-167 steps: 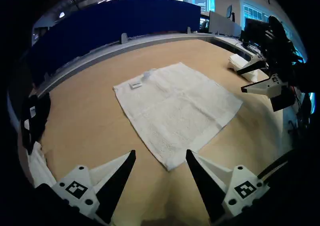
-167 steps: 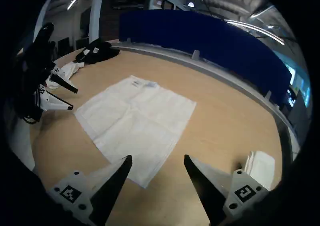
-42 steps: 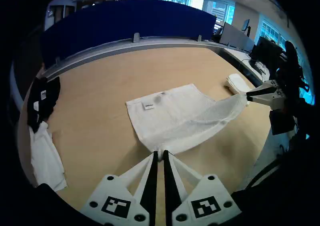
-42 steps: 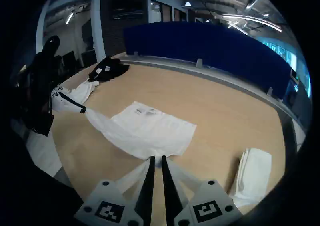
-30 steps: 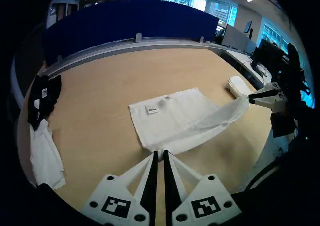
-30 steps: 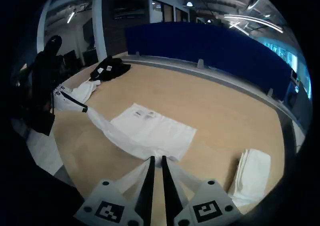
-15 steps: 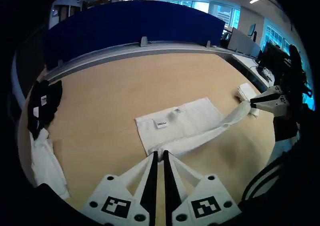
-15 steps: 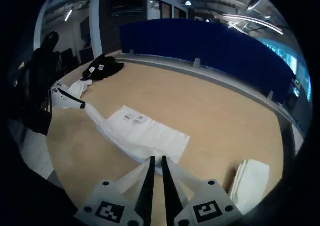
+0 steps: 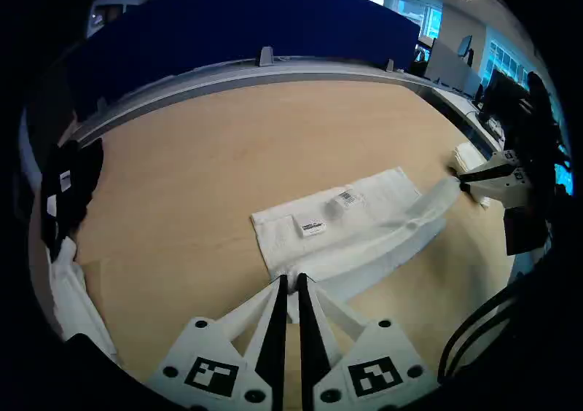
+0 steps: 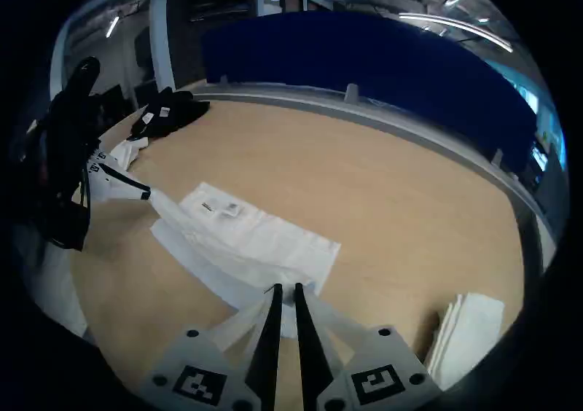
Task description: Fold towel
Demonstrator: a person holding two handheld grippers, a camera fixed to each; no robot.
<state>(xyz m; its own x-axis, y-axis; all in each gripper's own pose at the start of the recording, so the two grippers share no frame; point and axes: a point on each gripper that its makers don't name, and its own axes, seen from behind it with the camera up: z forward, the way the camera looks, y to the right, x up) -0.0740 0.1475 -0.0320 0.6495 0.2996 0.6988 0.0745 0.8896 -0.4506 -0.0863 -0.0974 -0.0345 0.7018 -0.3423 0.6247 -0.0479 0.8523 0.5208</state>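
Note:
A white towel lies on the wooden table, its label side up on the far half. Its near edge is lifted and drawn over toward the far edge. My left gripper is shut on one near corner. Farther right, my right gripper pinches the other corner, and the edge hangs stretched between them. In the right gripper view the towel runs from my right gripper, shut on its corner, to the left gripper at the left.
A black garment and a white cloth lie at the table's left end. A stack of folded towels sits near the right edge. A blue partition stands behind the table. A person's dark sleeve holds the left gripper.
Both grippers closed on the towel's near corners, lifted them, and have carried that edge forward over the towel. The visible flat part has grown narrower.

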